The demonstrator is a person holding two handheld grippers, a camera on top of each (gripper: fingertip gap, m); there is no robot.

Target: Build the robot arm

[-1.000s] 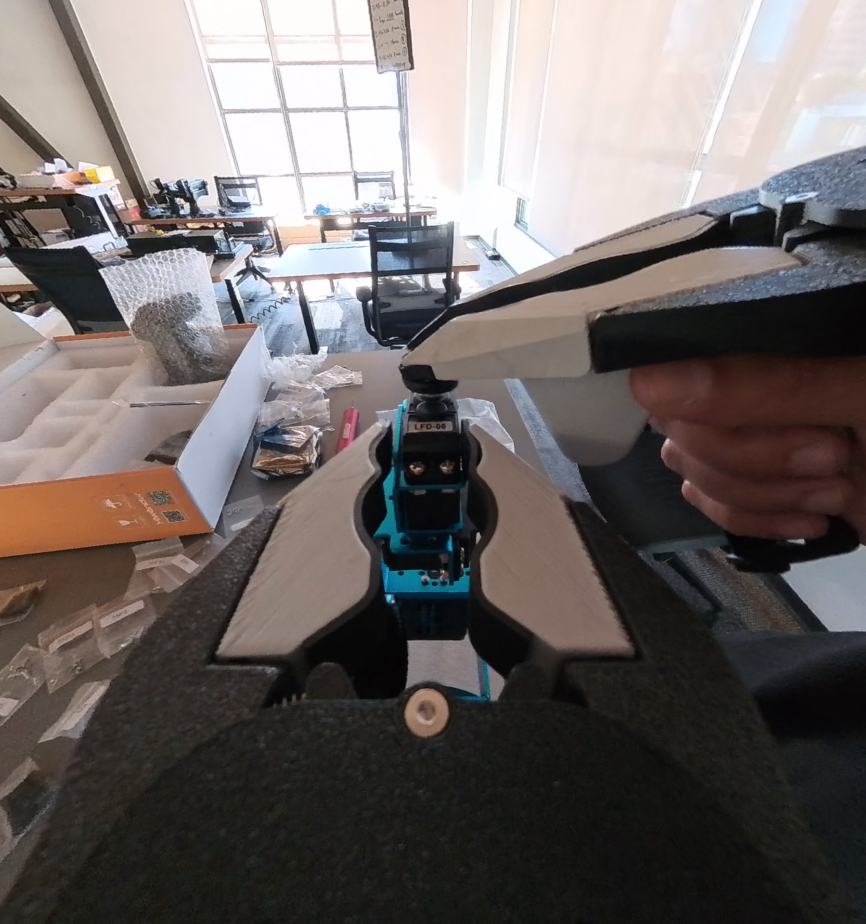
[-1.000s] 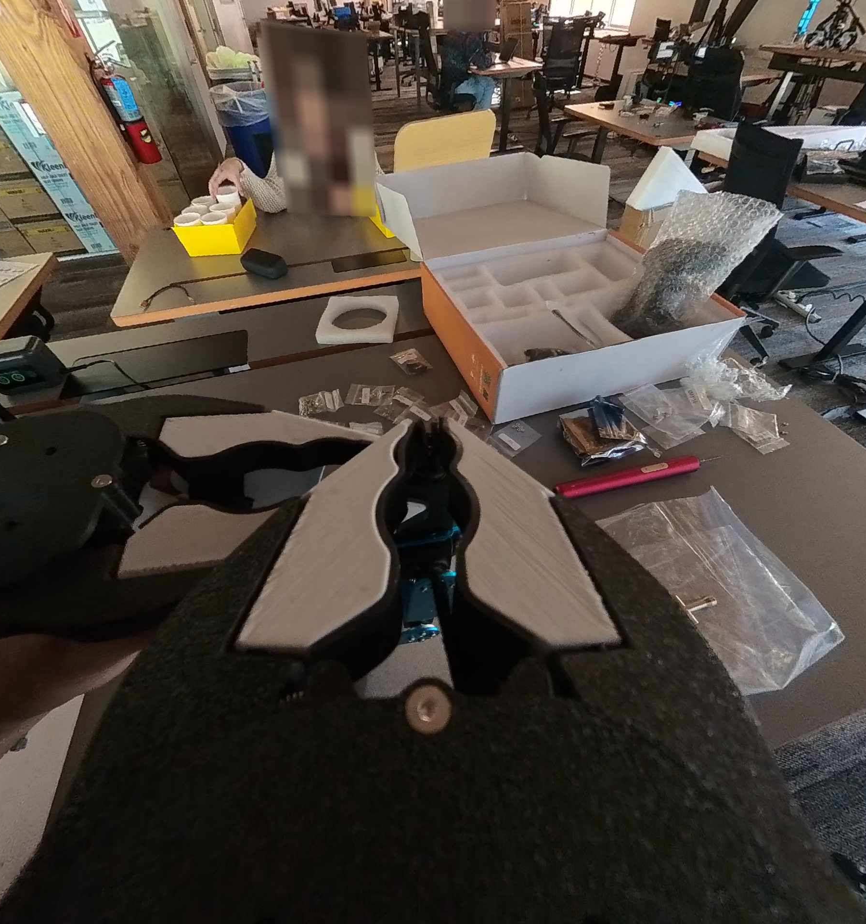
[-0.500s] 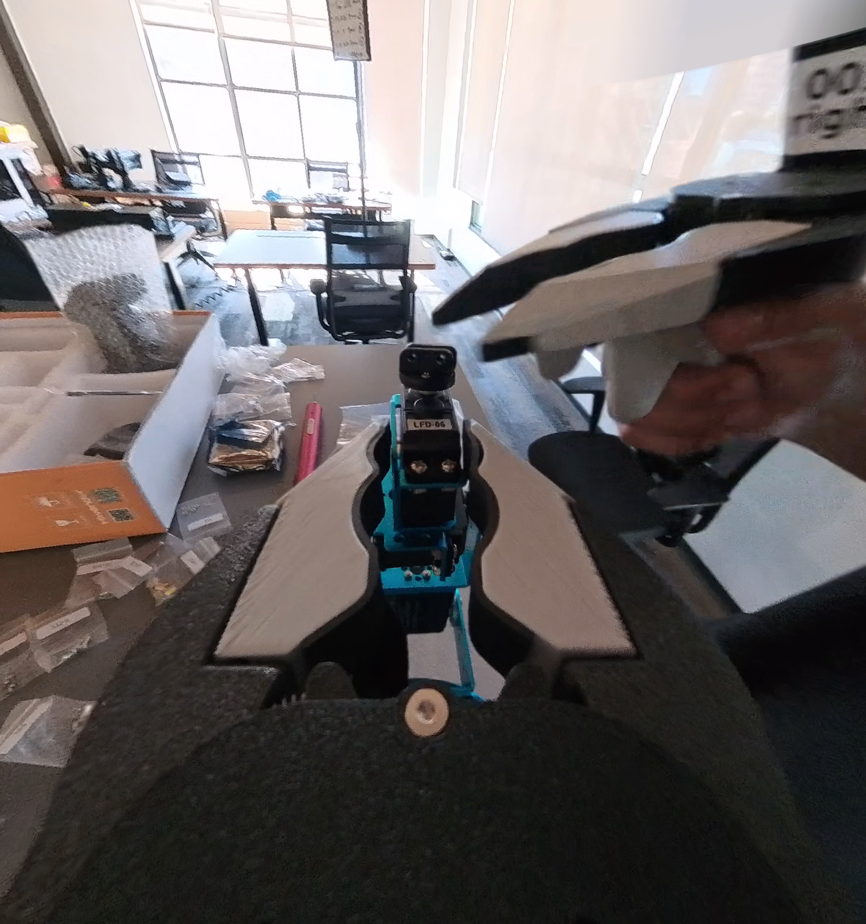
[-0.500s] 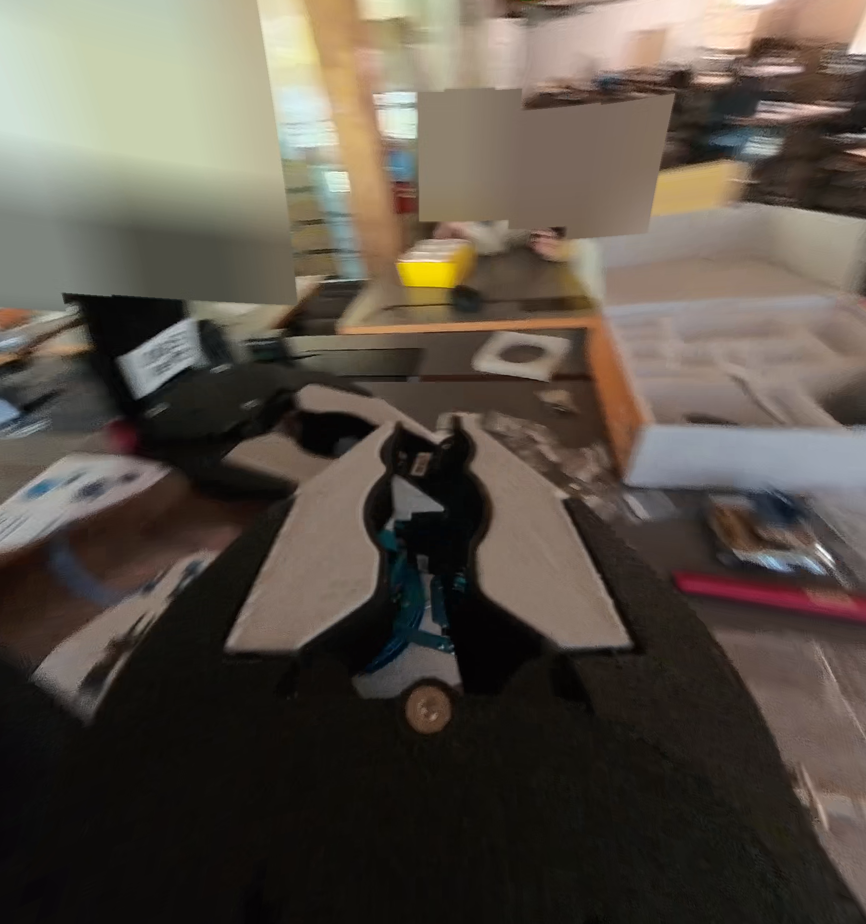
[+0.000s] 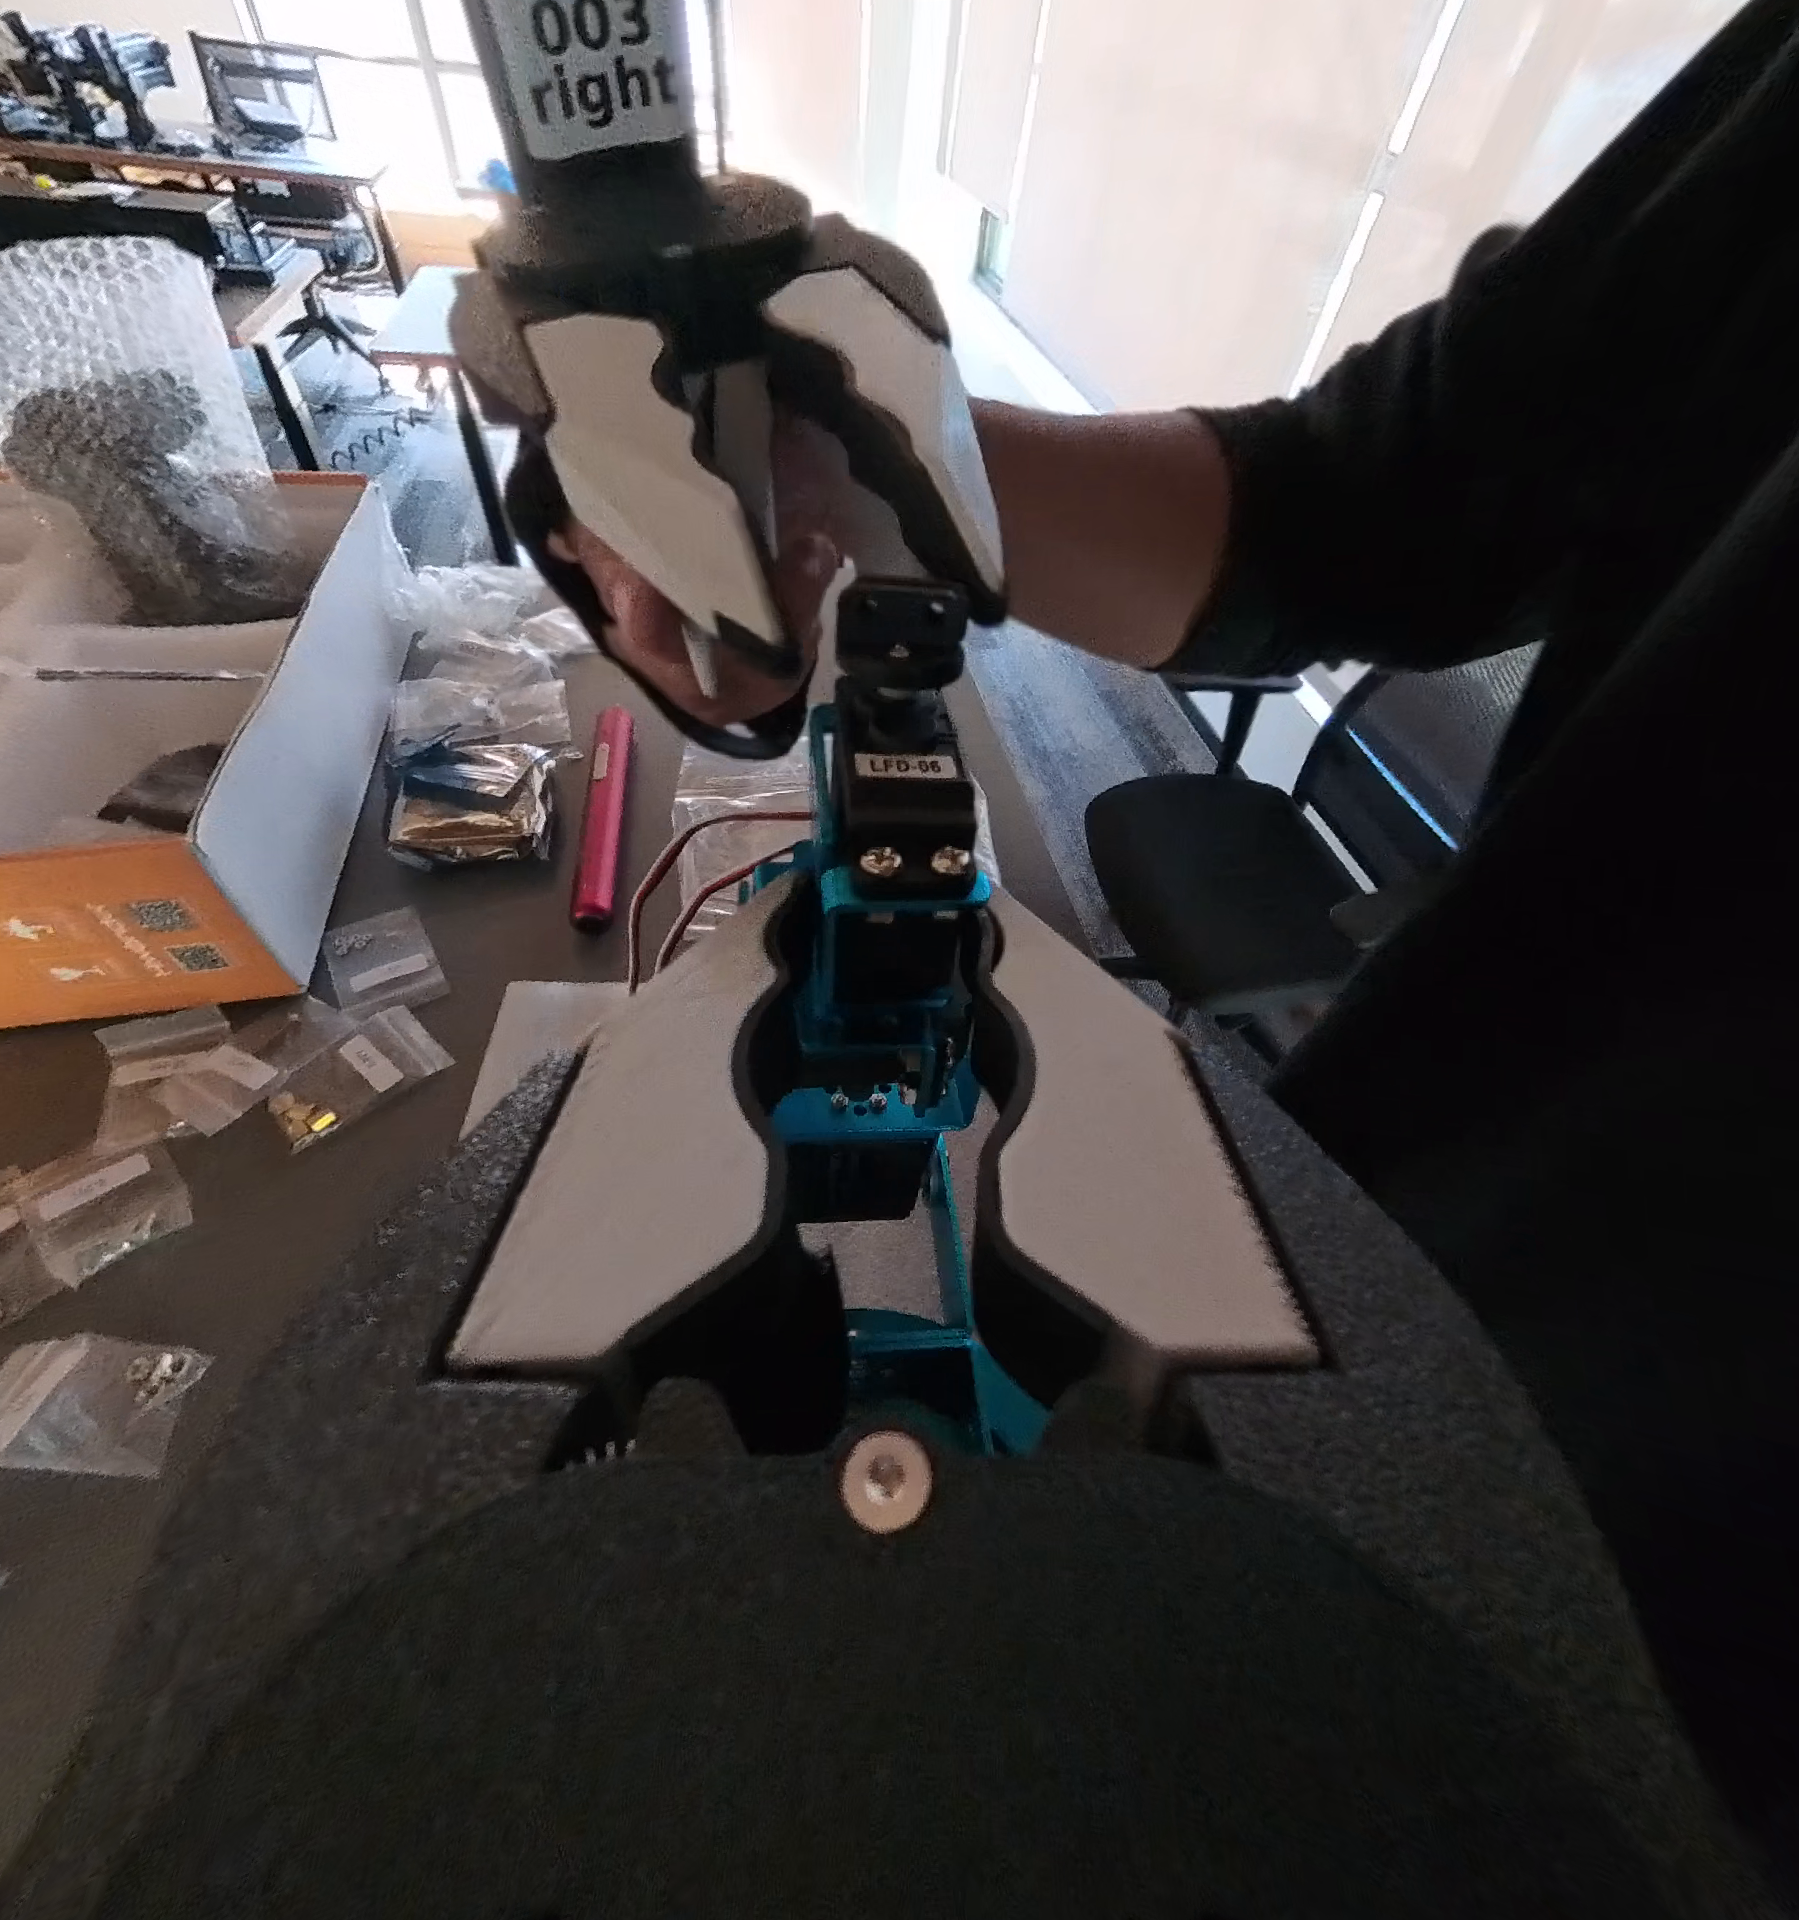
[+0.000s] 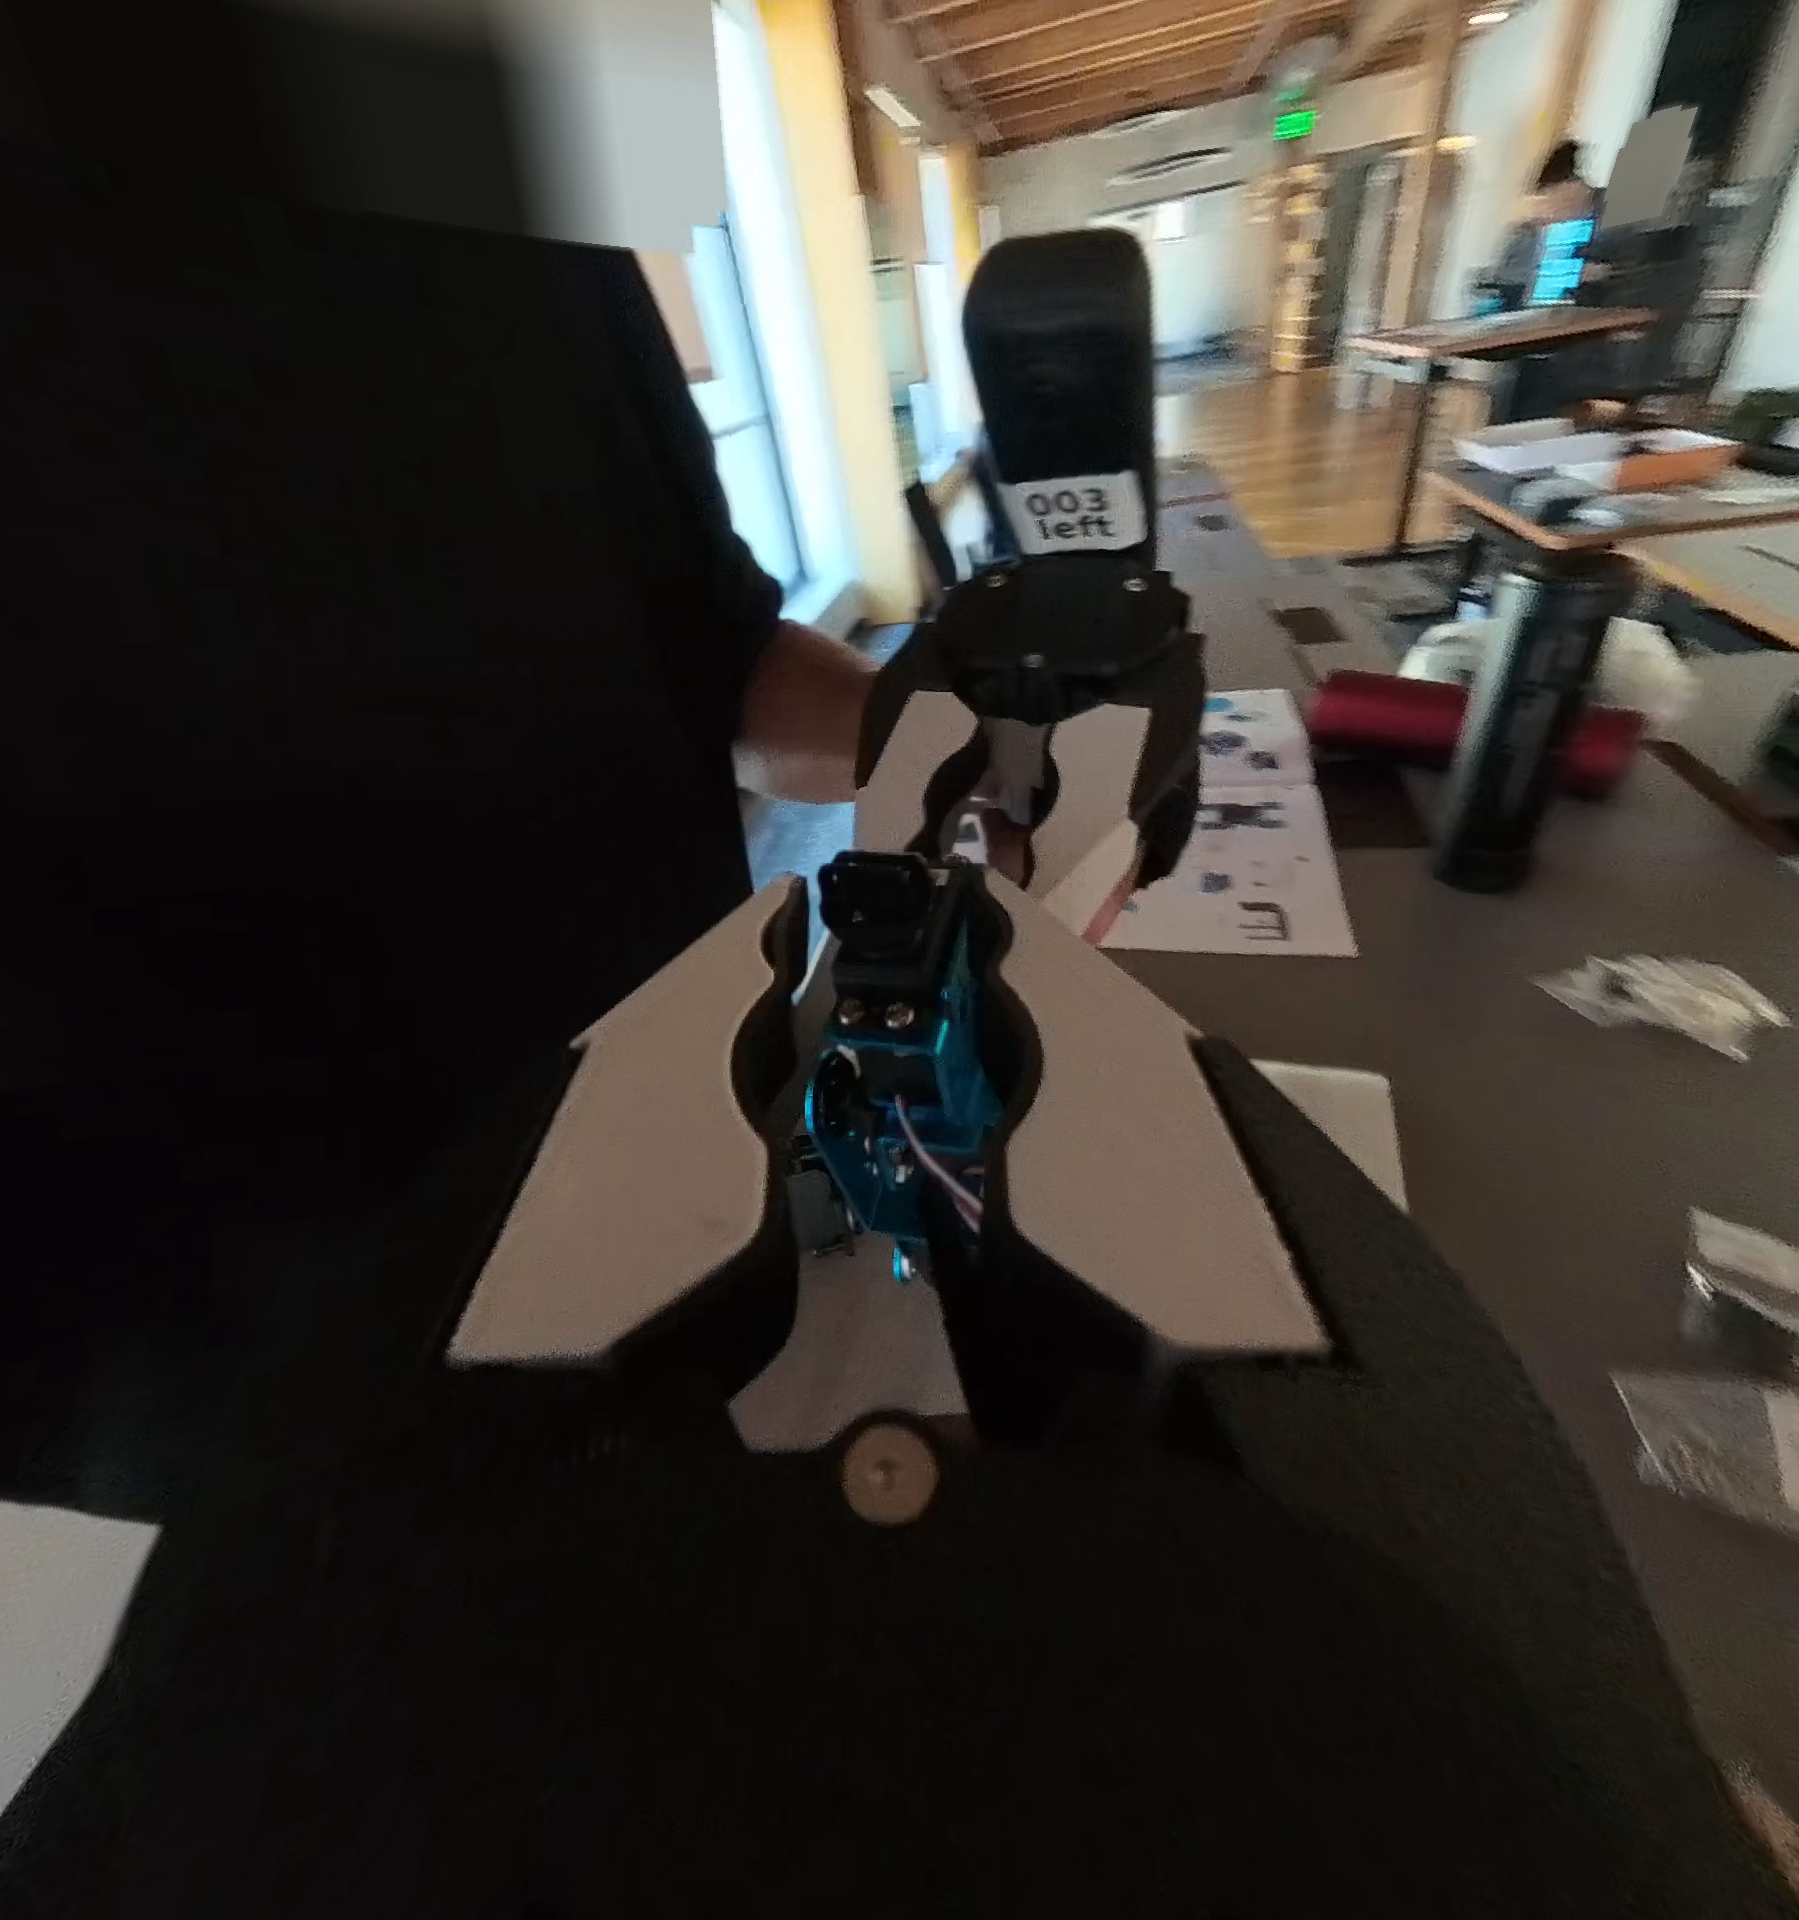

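Blue anodised brackets carrying a black servo make up the small servo assembly (image 5: 895, 935) at the centre, standing upright over a white sheet (image 5: 521, 1049) on the dark table (image 5: 355, 1195); whether its base rests on that sheet cannot be told. The left gripper (image 5: 884, 914) is clamped on the assembly's lower bracket, its grey fingers (image 5: 646, 1143) pressed in from either side. The right gripper (image 6: 890, 899), in the person's hand (image 5: 1082, 530), faces it with its fingers apart, straddling the servo's upper end and the black horn (image 5: 900, 623); whether they touch it cannot be made out. The low clamp looks firm, but the tall upper part stands unsupported, so a square, gentle hold near the top, clear of the horn, would seem the sound way to handle it. Red and white wires (image 5: 666, 894) loop out just beside the left finger, where they could be pinched. Around the pair lie an orange-and-white box (image 5: 282, 790) with a foam tray, a bubble-wrapped bundle (image 5: 95, 416) inside it, a red pen-shaped tool (image 5: 601, 821) and many small clear bags (image 5: 251, 1070) of hardware. A tall black flask (image 6: 1529, 727) and a printed sheet (image 6: 1259, 862) sit behind the left gripper, well apart from the assembly. The person's dark sleeve (image 5: 1497, 468) fills the right side.
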